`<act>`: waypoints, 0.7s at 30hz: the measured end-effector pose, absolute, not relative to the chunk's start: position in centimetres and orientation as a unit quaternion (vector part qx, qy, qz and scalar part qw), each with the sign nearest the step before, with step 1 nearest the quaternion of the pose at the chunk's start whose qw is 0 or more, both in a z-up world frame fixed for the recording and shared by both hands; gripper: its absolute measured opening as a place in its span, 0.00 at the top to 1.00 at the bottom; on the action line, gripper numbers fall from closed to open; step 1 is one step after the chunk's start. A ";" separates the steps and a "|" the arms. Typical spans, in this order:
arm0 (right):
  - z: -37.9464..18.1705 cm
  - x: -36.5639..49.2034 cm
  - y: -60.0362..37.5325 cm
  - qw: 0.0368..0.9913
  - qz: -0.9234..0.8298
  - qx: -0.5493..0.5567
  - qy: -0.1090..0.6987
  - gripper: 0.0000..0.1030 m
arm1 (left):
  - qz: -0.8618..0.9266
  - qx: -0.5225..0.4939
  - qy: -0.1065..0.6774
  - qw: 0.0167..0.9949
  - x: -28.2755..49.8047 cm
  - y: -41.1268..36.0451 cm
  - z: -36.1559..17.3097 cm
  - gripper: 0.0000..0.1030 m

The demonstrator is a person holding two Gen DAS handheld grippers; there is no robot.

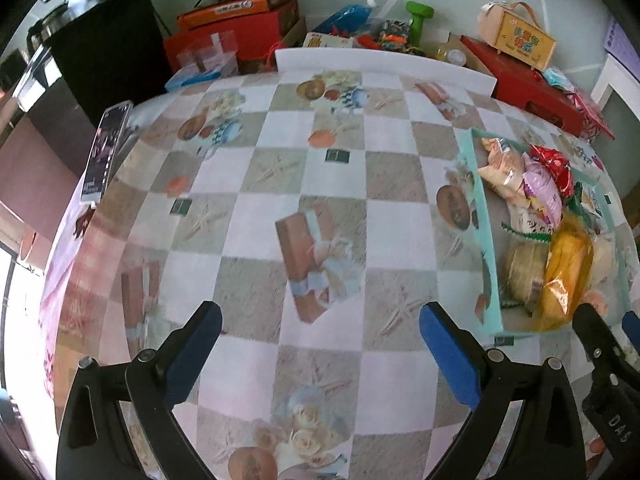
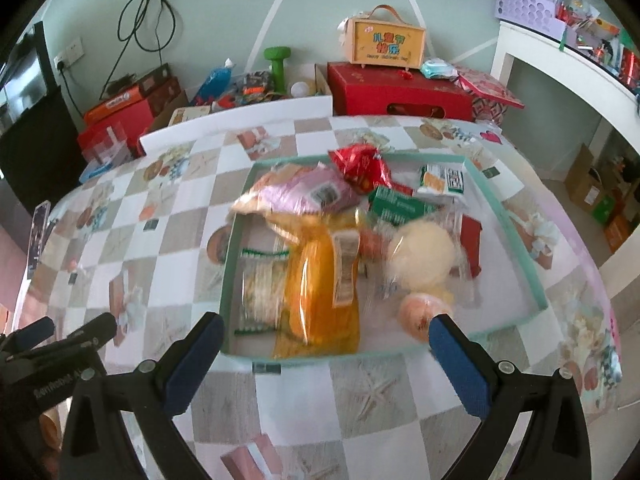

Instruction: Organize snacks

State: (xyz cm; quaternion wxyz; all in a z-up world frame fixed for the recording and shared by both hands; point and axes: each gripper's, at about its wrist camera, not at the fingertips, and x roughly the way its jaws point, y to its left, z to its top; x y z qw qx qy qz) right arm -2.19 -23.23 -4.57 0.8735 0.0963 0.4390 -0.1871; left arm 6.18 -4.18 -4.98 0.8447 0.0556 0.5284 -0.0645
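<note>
On the desk [image 2: 372,392], snacks already crowd the teal tray [image 2: 508,216], both grippers spread and empty, sorting seemingly nearly done.

The wooden box [image 2: 383,42] past the table's far edge bears Chinese characters, and "DAS" is embossed on the right gripper [image 1: 614,420].

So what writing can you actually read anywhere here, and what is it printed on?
"DAS": white letters on the black body of the right gripper, seen from the left wrist view.
Wooden box with a handle: coloured Chinese characters, too blurred to read.
Orange box: a white label, unreadable.
Left gripper: white lettering, too smeared to read.
Snack packets in the teal tray: print and barcodes, all too blurred.
</note>
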 end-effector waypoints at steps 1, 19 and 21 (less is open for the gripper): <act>-4.8 -2.4 -23.1 0.872 -0.187 0.095 0.442 0.00 | -0.065 0.054 0.529 0.844 6.0 -4.0 -5.0 0.04; -5.2 -2.9 -22.6 0.869 -0.186 0.088 0.450 0.00 | -0.068 0.047 0.542 0.837 5.1 -2.8 -5.8 0.04; -5.2 -2.8 -22.6 0.869 -0.187 0.088 0.450 0.00 | -0.069 0.048 0.542 0.836 5.2 -2.9 -5.9 0.04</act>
